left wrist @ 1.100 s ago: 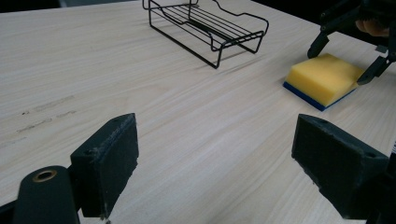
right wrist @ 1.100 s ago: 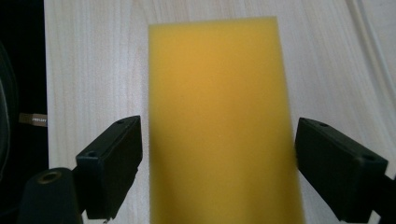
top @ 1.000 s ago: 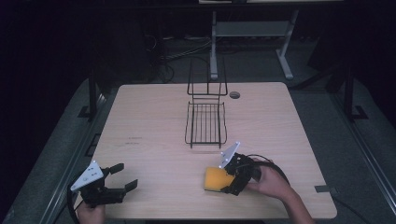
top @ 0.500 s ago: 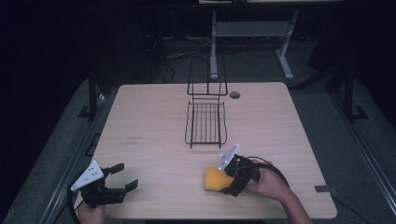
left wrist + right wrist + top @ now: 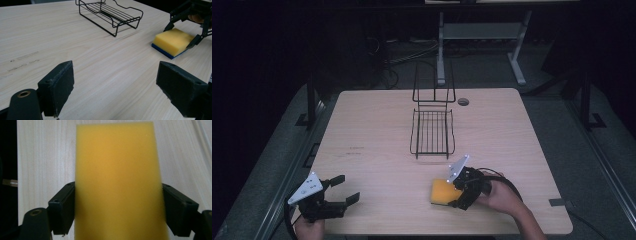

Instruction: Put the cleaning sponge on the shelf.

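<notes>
Pale wood table [image 5: 377, 130], dark room, yellow sponge [image 5: 441, 191]

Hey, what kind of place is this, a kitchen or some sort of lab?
Likely a lab or recording studio: a bare wooden table in a dark room, handheld grippers, and a sponge and wire rack as props.

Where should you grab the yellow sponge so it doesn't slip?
Grab the sponge across its two long sides, coming down from above. It lies flat on the table, blue layer underneath, so those sides are free. The right tool already has a jaw at each one.
</notes>
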The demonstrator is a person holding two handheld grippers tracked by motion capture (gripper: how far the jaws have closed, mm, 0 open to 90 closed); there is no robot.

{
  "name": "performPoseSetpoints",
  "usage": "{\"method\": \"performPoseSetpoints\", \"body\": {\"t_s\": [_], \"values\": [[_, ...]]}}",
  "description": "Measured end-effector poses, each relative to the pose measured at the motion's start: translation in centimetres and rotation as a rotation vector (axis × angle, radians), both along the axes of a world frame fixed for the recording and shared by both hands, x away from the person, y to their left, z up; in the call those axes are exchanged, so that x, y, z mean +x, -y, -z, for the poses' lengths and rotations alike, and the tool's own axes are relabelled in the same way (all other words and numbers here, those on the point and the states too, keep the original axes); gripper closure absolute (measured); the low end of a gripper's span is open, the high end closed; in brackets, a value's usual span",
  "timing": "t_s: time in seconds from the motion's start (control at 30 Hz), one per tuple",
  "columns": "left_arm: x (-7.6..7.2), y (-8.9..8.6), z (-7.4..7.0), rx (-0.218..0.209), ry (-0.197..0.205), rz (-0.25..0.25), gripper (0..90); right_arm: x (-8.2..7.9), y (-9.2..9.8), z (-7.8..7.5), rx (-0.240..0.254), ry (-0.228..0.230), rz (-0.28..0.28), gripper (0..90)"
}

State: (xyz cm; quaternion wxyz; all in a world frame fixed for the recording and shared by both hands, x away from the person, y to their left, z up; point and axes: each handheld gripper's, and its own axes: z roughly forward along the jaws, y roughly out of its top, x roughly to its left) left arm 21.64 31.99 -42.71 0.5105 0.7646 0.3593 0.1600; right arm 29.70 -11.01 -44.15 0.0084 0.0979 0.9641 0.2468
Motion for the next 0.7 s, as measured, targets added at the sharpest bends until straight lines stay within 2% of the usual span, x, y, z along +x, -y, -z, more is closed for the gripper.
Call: {"method": "performPoseSetpoints", "body": {"t_s": [0.33,0.7], "values": [[0.1,0.0,0.0,0.007,0.007,0.005,14.0,0.4,0.5,-1.3,0.026,0.007,-0.002,22.0],[0.1,-0.1,0.0,0.012,0.009,0.008,14.0,1.0,0.4,-2.1,0.030,-0.003,0.001,22.1]]}}
